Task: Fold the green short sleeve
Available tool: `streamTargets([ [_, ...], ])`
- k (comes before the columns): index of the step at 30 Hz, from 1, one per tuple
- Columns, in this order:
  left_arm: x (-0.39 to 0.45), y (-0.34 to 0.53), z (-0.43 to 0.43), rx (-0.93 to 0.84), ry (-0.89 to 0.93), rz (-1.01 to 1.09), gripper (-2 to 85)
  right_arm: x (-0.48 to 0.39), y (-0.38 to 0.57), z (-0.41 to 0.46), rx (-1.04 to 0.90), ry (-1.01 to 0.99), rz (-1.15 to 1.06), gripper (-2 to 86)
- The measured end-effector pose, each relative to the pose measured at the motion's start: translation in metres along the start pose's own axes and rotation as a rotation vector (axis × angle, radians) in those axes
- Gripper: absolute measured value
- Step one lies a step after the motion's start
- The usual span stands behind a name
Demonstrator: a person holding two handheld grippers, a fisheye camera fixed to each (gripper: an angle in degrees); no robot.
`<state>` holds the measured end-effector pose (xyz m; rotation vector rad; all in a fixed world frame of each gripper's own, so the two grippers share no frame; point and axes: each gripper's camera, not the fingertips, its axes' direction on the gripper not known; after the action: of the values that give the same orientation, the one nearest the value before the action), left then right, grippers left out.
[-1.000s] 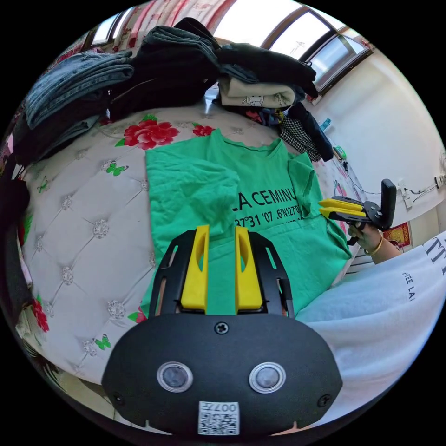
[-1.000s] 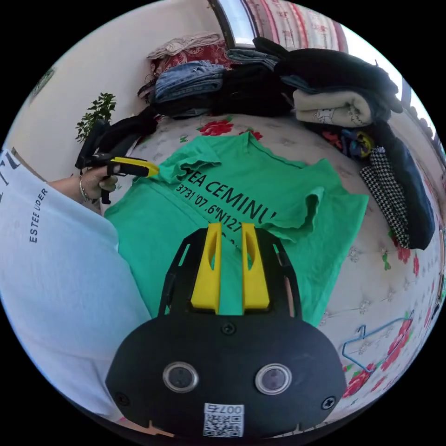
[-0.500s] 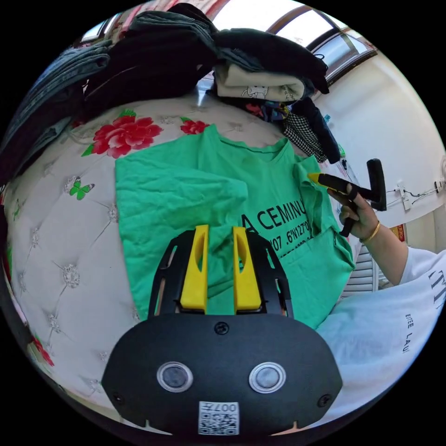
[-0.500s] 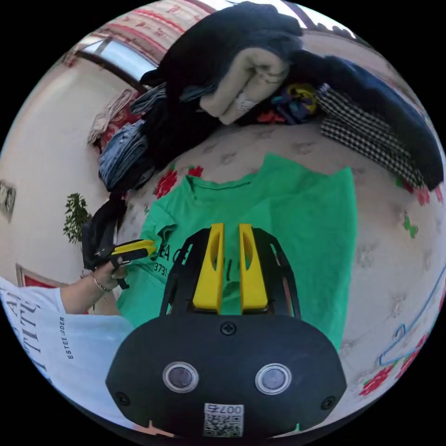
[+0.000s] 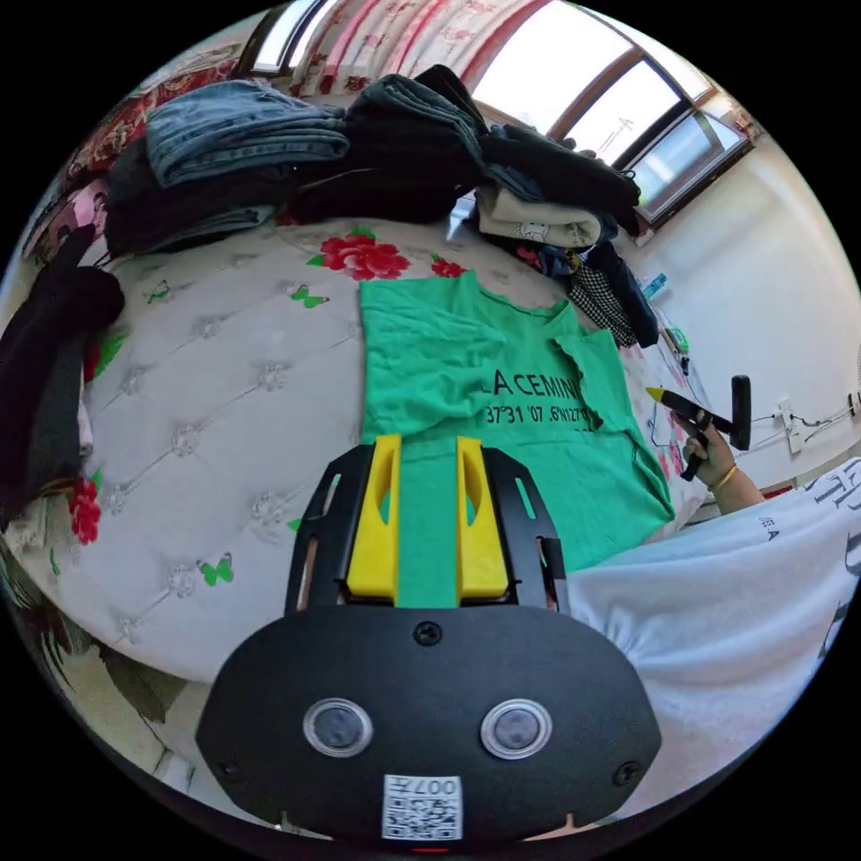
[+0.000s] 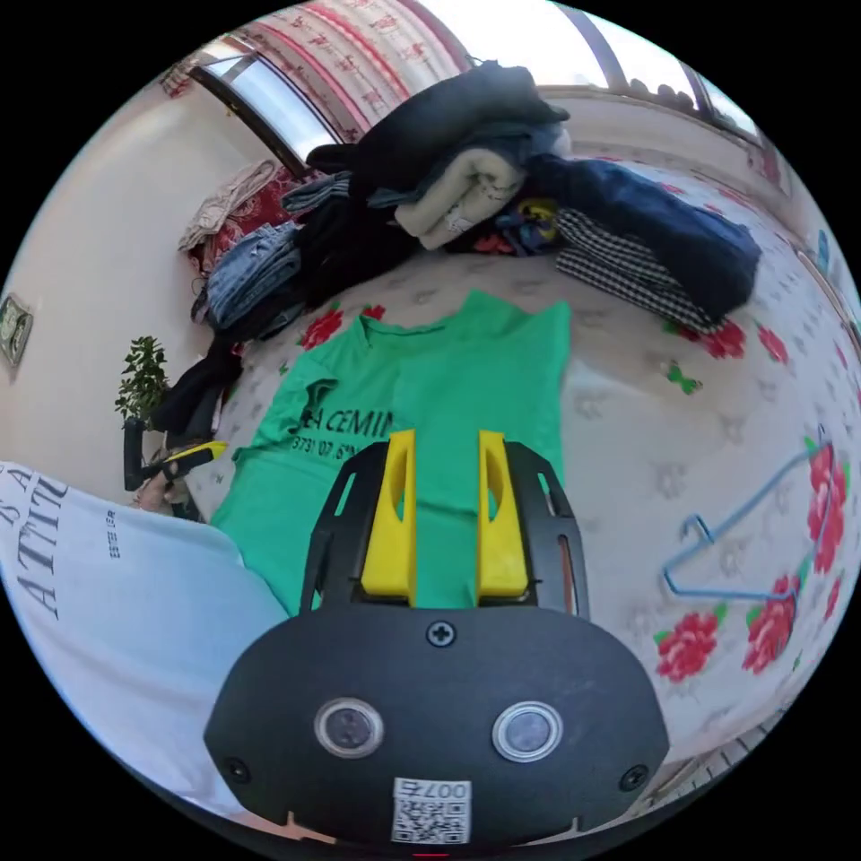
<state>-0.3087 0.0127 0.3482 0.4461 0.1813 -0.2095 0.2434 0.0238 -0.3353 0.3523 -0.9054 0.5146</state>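
The green short-sleeve shirt lies flat on the quilted bed, print up, with both sleeves turned in over its front. In the right gripper view the shirt has a straight right edge. My left gripper hovers over the hem, open, with nothing between the jaws; it also appears small at the shirt's left side. My right gripper is open above the shirt's lower half and holds nothing. A hand holds the right gripper just off the shirt's right edge.
Stacks of folded jeans and dark clothes line the far side of the flowered bed. A checked cloth and a blue hanger lie to the right. The person's white sleeve is close in front. A plant stands by the wall.
My right gripper's jaws have spread wider and it has drawn back from the right sleeve. The left gripper has pulled back toward the hem, its jaw gap unchanged.
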Motion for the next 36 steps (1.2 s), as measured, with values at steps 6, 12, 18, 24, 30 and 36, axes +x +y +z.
streamTargets([
  [6, -0.023, 0.064, -0.030, -0.129, -0.034, -0.078, 10.9, 0.042, 0.114, -0.048, -0.225, 0.200, 0.087, 10.9],
  [12, -0.009, 0.045, -0.009, -0.309, -0.245, 0.014, 7.0, 0.052, 0.129, -0.029, -0.357, 0.194, 0.111, 8.5],
  [18, -0.034, 0.004, -0.050, -0.353, 0.054, 0.081, -0.3, 0.066, 0.111, -0.068, -0.328, -0.012, 0.108, 2.8],
  [24, -0.125, -0.065, -0.125, -0.099, 0.670, -0.095, -0.7, 0.109, 0.068, -0.150, -0.093, -0.418, 0.234, 0.9],
  [30, -0.176, -0.193, -0.130, 0.014, 0.807, -0.223, -0.3, 0.133, -0.038, -0.178, 0.094, -0.618, 0.267, 0.5],
  [36, -0.204, -0.310, -0.078, 0.104, 0.647, -0.499, 5.6, 0.151, -0.163, -0.144, 0.220, -0.458, 0.362, 1.8],
])
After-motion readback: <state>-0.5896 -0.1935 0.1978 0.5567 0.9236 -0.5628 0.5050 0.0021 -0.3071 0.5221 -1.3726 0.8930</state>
